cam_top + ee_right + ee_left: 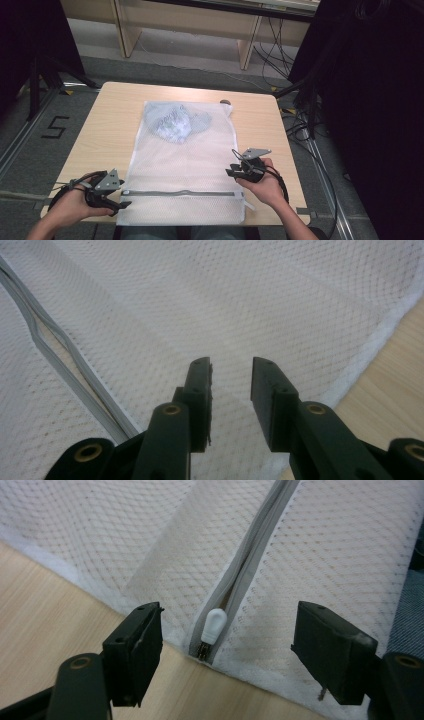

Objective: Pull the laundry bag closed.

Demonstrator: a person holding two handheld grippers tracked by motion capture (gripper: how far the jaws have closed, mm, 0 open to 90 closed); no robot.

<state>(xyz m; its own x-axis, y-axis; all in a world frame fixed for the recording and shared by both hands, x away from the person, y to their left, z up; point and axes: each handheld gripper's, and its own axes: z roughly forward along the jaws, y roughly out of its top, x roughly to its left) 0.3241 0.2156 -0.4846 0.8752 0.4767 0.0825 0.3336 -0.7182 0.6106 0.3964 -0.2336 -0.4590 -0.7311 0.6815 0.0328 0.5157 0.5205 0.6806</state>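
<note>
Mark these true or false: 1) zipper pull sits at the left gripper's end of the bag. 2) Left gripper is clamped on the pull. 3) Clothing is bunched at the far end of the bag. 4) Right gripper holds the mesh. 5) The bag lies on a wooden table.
1) True: the white zipper pull sits at the edge of the mesh bag, between the left gripper jaws.
2) False: the jaws stand open, clear of the pull.
3) True: the clothing sits at the far end.
4) False: the right gripper is open over the mesh.
5) True: the table is wooden.
</note>
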